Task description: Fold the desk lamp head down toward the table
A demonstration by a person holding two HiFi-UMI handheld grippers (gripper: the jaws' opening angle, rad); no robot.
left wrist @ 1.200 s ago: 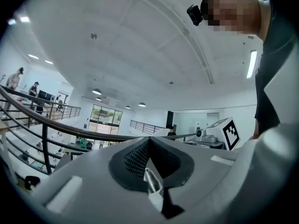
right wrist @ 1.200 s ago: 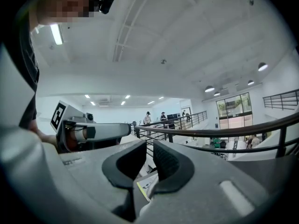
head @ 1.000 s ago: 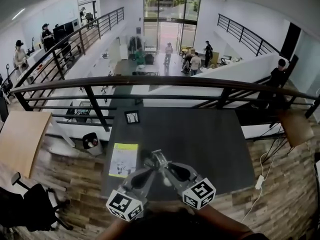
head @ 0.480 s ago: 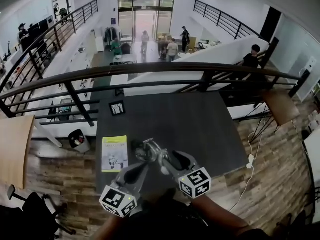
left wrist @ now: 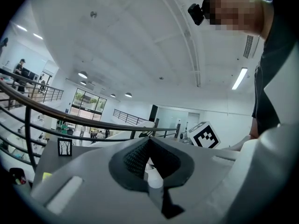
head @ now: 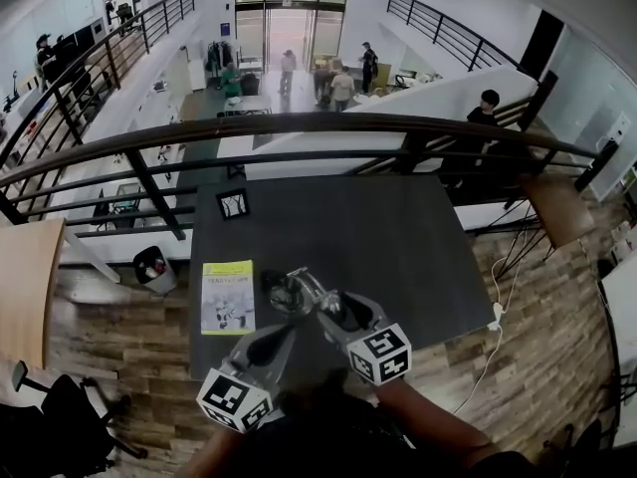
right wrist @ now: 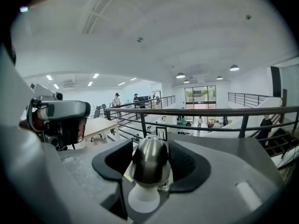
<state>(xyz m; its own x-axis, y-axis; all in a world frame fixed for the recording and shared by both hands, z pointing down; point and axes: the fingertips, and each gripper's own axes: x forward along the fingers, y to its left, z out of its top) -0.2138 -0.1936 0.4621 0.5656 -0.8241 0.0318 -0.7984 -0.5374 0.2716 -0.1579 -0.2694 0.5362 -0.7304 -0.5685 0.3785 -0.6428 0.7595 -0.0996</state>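
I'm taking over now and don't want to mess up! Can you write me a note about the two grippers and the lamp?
Left gripper: shut on a white part of the desk lamp.
Right gripper: open, jaws have just been opening; the metal lamp head sits between them, pads off it.
Lamp: toward the near edge of the dark table.
Done: head looks lowered toward the table.
Left: probably back the right gripper off, then release the left.

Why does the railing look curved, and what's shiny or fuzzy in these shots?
Head view: the wide lens bows the black metal railing into an arc. Right gripper view: ceiling light glints off the silver dome-shaped lamp head. Left gripper view: the corners go black.
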